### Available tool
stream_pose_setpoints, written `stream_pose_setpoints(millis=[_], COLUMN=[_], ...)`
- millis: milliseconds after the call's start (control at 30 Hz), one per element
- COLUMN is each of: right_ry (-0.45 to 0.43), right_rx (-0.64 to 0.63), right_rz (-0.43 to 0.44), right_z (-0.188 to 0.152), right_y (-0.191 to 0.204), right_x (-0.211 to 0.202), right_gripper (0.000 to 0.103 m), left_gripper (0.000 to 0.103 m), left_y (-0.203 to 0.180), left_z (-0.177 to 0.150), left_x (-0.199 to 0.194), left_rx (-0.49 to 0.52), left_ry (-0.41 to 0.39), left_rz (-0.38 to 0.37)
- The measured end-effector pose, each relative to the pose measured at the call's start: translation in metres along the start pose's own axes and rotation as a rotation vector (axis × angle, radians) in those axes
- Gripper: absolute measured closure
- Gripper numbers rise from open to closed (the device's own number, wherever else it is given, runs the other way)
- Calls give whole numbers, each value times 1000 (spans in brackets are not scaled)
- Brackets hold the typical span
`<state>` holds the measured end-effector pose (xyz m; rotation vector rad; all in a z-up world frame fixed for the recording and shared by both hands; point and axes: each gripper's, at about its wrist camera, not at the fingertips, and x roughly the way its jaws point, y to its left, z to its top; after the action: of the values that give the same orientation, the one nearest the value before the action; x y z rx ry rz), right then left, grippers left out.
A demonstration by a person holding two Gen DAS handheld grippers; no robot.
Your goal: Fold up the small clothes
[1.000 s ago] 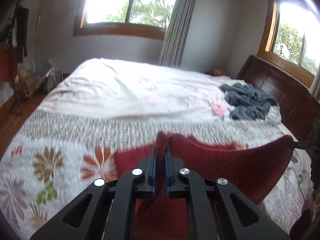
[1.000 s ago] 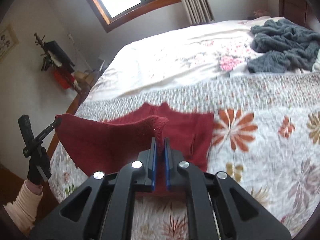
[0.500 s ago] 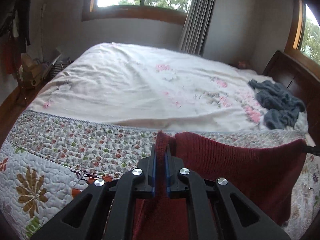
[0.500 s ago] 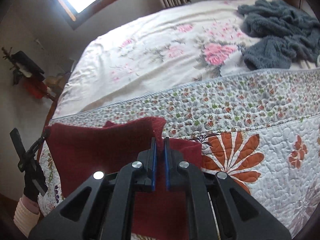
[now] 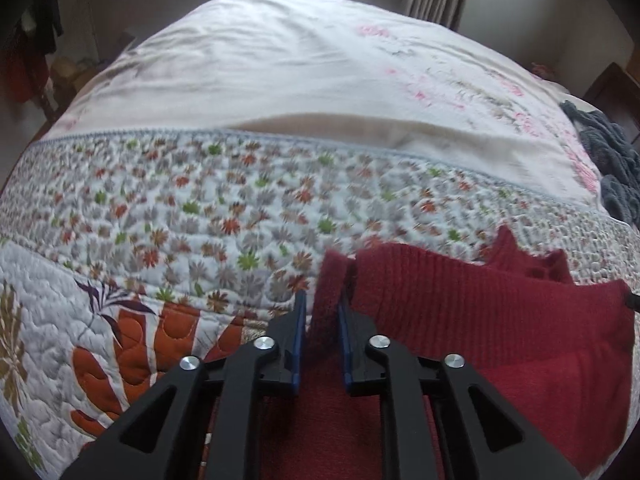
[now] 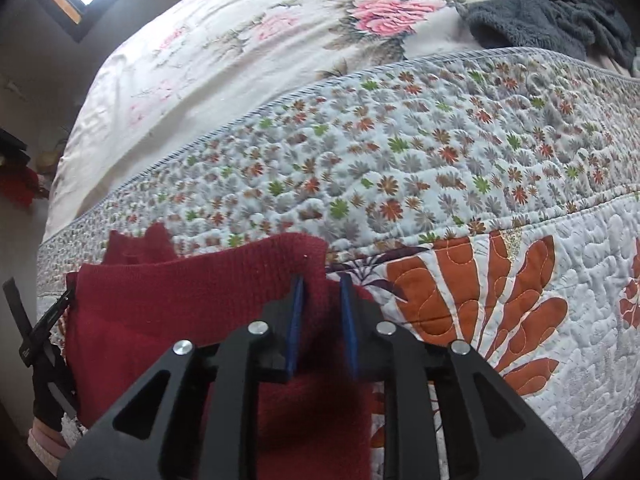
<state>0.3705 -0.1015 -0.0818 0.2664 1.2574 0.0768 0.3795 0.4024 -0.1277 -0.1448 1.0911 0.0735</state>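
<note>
Red knit (image 5: 480, 304) folded on the quilt (image 5: 200, 216) at the bed's near edge, left tongs (image 5: 322, 316) and right tongs (image 6: 320, 300) both parted, loosely straddling its top corners, grey garment (image 6: 560, 8) beyond

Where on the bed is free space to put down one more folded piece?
Free: the flowered quilt right of the red sweater, and the white sheet beyond the quilt's border. Crowded: the far right corner, under the grey garment.

Red knit garment (image 5: 480, 308); folded on quilt
</note>
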Motion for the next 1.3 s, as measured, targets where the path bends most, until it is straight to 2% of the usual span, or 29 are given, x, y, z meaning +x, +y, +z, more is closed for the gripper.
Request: stream_pose_setpoints(millis=[33, 67, 167, 267, 367, 500, 700, 767, 833, 867, 900, 933, 1000, 1167, 1300], right_ry=[1, 0, -18, -25, -31, -26, 20, 28, 53, 73, 87, 97, 83, 65, 122], right_rx=[4, 10, 33, 56, 63, 25, -22, -26, -31, -38, -40, -42, -59, -64, -55], right_rz=[1, 5, 12, 59, 130, 210, 214, 211, 215, 209, 209, 216, 239, 284, 240], right_z=[0, 0, -2, -7, -22, -65, -147, -165, -174, -178, -181, -182, -183, -191, -205], right_y=[-1, -2, -10, -20, -26, -31, -39, -42, -42, -41, -40, -39, -38, -45, -54], right_x=[1, 0, -10, -21, -39, -62, -72, -72, -66, -62, -60, -60, -70, -97, -78], right_gripper=[82, 79, 66, 65, 66, 66, 66, 66, 68, 77, 91, 95, 96, 97, 97], left_gripper=[80, 75, 70, 69, 70, 64, 59, 59, 59, 59, 59, 59, 59, 58, 59], left_y=[3, 7, 20, 27, 26, 14, -8, -17, -24, -26, -27, -27, -26, -18, -13], left_z=[-1, -1, -3, -6, -11, -35, -92, -113, -129, -134, -141, -143, -148, -147, -149], left_x=[1, 0, -10, -35, -63, -105, -127, -124, -116, -113, -106, -104, -101, -102, -99], left_rx=[-12, -27, -71, -85, -51, 7, 50, 77, 116, 121, 122, 126, 142, 124, 102], left_ry=[3, 6, -5, -40, -84, -109, -65, -44, -26, -16, 6, 14, 15, 25, 28], left_rz=[-1, -3, -21, -48, -36, -68, -140, -138, -110, -106, -109, -103, -88, -122, -145])
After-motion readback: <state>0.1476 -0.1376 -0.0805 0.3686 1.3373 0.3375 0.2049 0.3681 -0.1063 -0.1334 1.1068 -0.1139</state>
